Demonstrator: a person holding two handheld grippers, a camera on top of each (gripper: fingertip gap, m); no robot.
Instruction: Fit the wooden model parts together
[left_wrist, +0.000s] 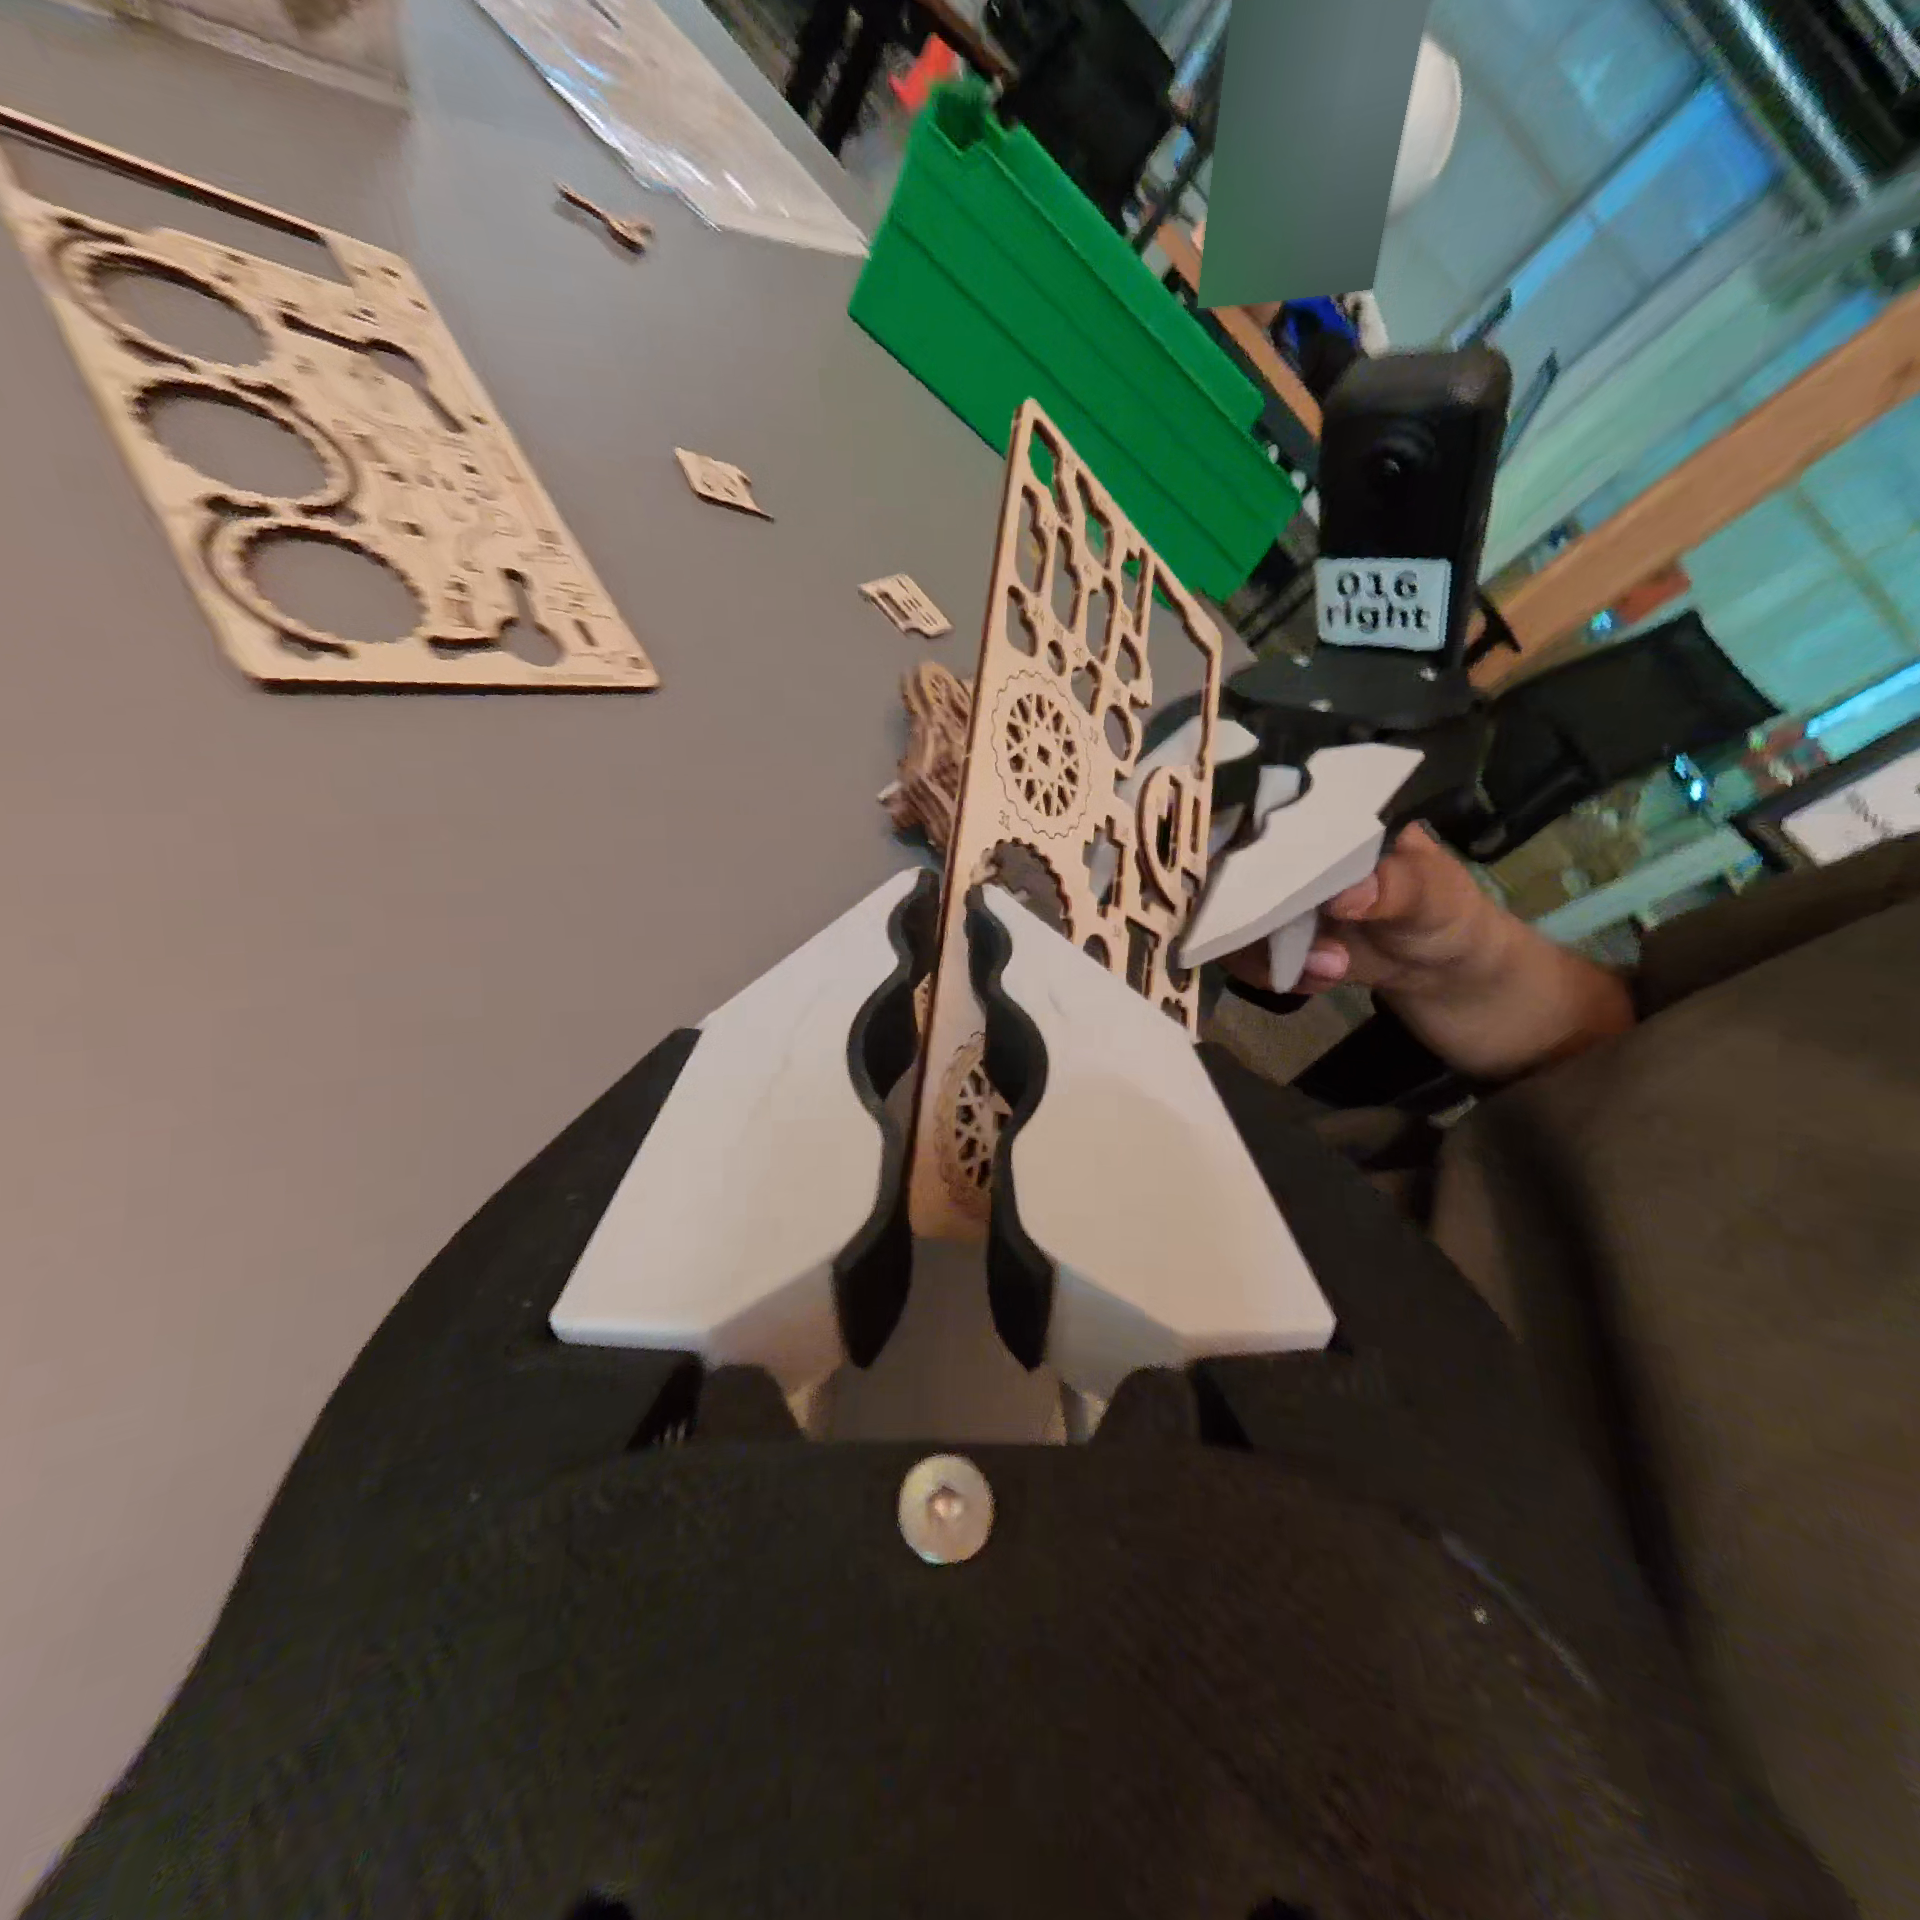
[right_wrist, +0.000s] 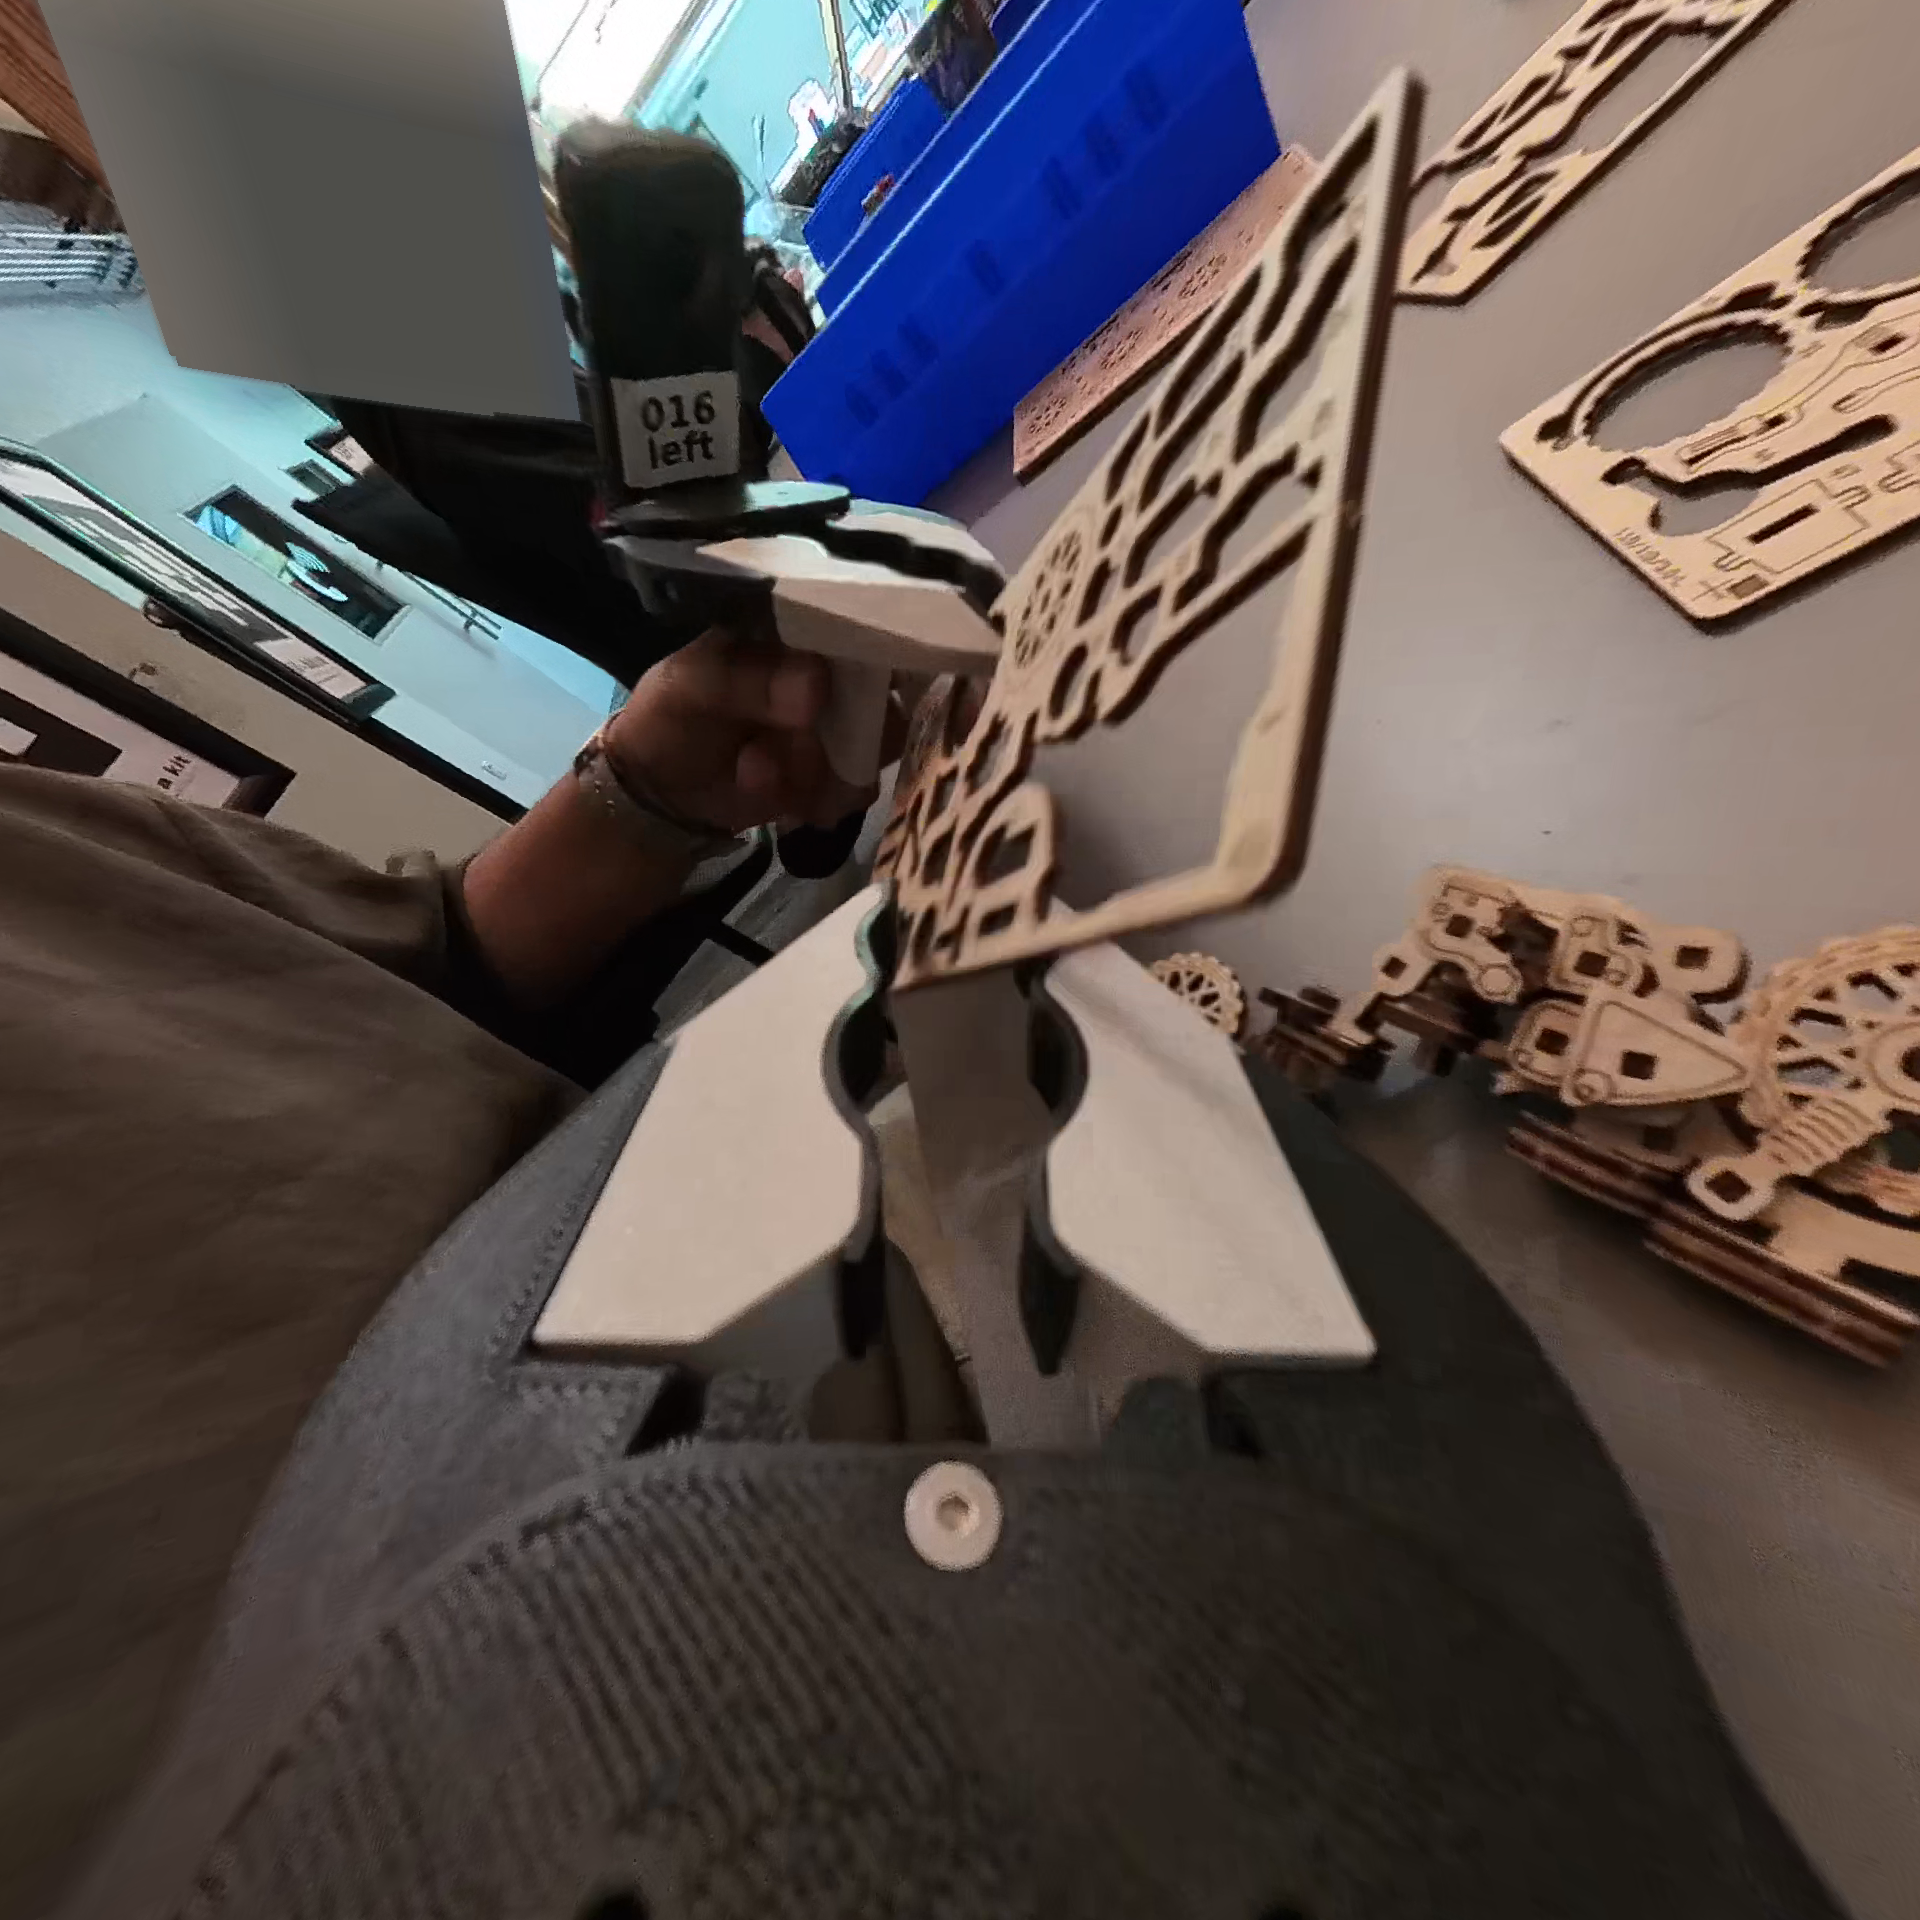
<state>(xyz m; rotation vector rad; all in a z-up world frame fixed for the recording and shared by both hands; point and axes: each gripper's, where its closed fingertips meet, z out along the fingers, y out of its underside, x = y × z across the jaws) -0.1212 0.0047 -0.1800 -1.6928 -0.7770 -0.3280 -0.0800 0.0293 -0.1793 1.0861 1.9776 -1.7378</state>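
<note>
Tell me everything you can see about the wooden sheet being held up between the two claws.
The wooden sheet is a thin, pale, laser-cut plywood panel, mostly punched out, leaving a lacy frame of empty holes, with a few spoked gears still in place. It is held off the grey table, roughly on edge. The left claw is clamped on one edge. The right claw meets the opposite edge, jaws apart, the sheet's corner between its tips.

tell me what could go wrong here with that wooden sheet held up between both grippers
1. The thin wooden sheet, clamped by the left gripper, may crack if the two grippers twist against each other.
2. The right gripper looks open around the sheet's edge, so a push there could slip.
3. A popped-out part could fall onto the grey table.
</note>
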